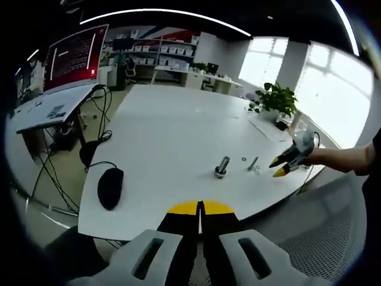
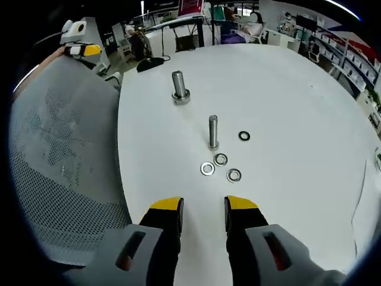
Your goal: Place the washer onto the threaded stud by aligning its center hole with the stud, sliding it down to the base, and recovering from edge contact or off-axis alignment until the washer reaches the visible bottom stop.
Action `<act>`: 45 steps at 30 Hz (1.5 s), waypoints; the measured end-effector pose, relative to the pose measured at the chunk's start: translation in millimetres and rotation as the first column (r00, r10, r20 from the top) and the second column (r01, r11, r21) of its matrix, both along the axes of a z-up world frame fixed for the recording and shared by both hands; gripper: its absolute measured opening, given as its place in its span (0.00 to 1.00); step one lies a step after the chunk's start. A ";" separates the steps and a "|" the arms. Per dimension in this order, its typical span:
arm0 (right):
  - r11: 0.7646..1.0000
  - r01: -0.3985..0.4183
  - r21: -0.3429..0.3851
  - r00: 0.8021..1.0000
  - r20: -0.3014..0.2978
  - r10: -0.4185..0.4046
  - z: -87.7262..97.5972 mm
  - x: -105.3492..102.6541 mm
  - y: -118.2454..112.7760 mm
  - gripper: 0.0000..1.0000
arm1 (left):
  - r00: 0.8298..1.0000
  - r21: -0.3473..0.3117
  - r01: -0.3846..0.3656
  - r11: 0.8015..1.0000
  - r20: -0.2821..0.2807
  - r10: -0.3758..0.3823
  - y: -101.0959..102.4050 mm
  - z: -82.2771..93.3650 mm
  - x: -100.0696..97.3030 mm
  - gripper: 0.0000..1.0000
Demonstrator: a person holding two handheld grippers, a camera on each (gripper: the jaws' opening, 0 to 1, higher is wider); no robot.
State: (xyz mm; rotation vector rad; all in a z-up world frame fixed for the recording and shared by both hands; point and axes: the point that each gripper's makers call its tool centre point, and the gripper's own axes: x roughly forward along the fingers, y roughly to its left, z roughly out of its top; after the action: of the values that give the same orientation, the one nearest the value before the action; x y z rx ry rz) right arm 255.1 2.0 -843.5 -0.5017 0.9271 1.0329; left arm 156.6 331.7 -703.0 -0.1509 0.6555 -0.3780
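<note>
Just ahead of the right gripper [image 2: 203, 208], open and empty, lie loose washers [image 2: 221, 159] beside the stud [image 2: 213, 131], handy for picking (left gripper [image 1: 200, 208] sits closed, holding nothing).

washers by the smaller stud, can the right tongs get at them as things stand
Probably yes. The right tongs are open, with the three silver washers lying flat on bare table just ahead of the tips. Nothing lies between; the smaller stud stands beyond them.

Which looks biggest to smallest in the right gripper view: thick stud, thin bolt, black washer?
1. Thick stud
2. Thin bolt: similar height but slimmer, and nearer the camera, so the gap is unsure.
3. Black washer, clearly smallest.
</note>
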 end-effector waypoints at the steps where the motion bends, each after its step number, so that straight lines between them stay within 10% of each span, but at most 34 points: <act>1: 1.000 -0.010 -0.007 1.000 -0.001 0.010 -1.3 0.5 2.1 0.30 | 1.000 -0.001 -0.001 1.000 0.000 0.001 0.4 -0.1 0.4 0.00; 23: 0.956 -0.183 -0.228 0.983 -0.049 0.176 -24.7 15.2 31.4 0.29 | 0.998 0.010 0.054 0.998 -0.017 -0.054 2.5 -6.9 -1.5 0.00; 45: 0.941 -0.208 -0.266 0.978 -0.062 0.199 -26.4 20.0 33.0 0.17 | 0.999 0.007 0.054 0.999 -0.008 -0.054 0.0 -6.1 -0.2 0.00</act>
State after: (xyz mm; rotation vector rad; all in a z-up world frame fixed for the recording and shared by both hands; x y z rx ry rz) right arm 275.1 35.0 -869.9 -0.8249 1.0706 1.1087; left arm 156.4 331.6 -709.0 -0.1285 0.6694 -0.4269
